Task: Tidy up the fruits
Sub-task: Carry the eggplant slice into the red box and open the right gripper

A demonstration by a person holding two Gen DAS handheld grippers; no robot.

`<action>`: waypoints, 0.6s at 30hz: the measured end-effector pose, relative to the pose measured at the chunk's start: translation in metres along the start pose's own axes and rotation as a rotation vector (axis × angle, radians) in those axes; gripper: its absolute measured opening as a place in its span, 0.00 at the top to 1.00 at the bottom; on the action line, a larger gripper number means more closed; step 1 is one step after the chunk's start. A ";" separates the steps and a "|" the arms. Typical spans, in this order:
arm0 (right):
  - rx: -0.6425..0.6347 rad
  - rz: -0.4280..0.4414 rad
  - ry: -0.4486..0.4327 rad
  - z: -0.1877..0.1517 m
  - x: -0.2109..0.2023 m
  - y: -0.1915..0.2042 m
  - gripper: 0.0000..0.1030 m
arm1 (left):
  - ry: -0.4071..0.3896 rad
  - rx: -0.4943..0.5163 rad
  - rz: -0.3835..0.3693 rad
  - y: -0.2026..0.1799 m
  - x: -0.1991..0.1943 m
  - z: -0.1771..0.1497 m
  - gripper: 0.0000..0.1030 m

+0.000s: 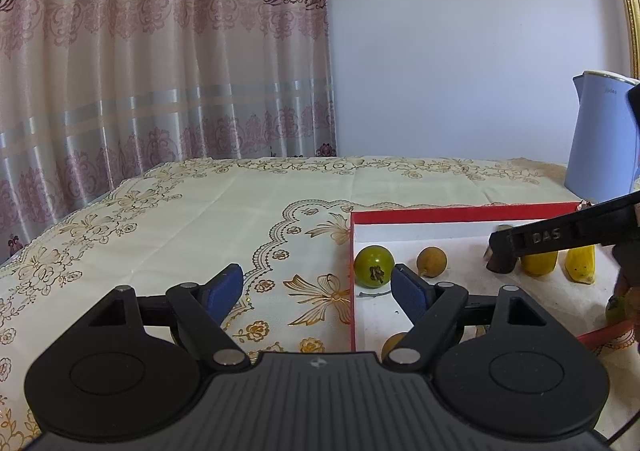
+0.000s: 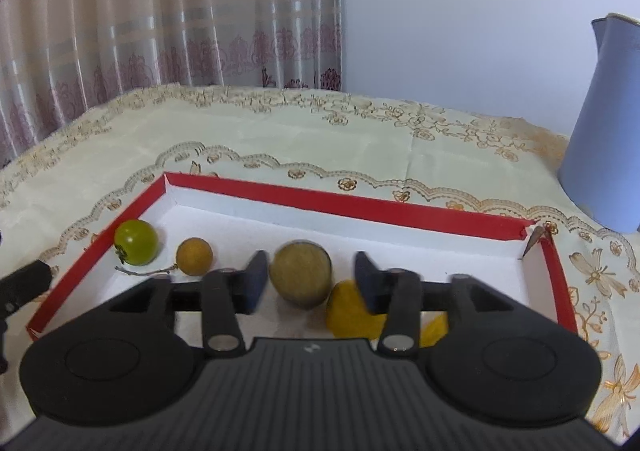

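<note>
A red-rimmed white tray (image 1: 460,209) (image 2: 340,201) lies on the table. In it are a green round fruit (image 1: 374,265) (image 2: 136,242), a small tan fruit (image 1: 431,261) (image 2: 194,255), a brownish kiwi-like fruit (image 2: 301,274) and two yellow fruits (image 1: 539,261) (image 1: 581,265) (image 2: 348,311). My left gripper (image 1: 318,287) is open and empty over the tray's left rim. My right gripper (image 2: 308,277) is open, its jaws on either side of the kiwi-like fruit, not closed on it. It shows in the left wrist view (image 1: 500,253) above the tray.
A light blue kettle (image 1: 600,139) (image 2: 608,131) stands at the table's back right. A cream embroidered tablecloth (image 1: 240,211) covers the table. A patterned curtain (image 1: 160,51) hangs behind at left. Another tan fruit (image 1: 394,343) sits near the tray's front edge.
</note>
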State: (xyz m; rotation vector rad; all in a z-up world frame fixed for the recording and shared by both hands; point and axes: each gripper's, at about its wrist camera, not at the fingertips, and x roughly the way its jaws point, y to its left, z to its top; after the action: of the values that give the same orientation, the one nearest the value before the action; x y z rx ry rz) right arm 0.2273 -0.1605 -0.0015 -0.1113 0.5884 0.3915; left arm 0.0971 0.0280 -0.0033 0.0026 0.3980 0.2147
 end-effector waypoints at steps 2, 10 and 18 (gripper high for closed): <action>0.008 0.003 -0.016 -0.002 -0.010 -0.002 0.36 | -0.002 -0.001 0.000 0.000 -0.001 0.000 0.21; 0.017 -0.027 -0.045 -0.024 -0.063 -0.002 0.00 | -0.002 0.000 0.003 0.001 -0.001 0.000 0.20; -0.123 -0.220 -0.030 -0.063 -0.109 0.026 0.00 | -0.007 0.004 0.024 0.000 0.000 -0.001 0.20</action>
State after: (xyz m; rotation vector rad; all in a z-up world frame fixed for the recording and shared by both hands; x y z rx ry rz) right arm 0.1017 -0.1855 0.0077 -0.2849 0.5164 0.2148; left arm 0.0966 0.0278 -0.0036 0.0123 0.3913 0.2370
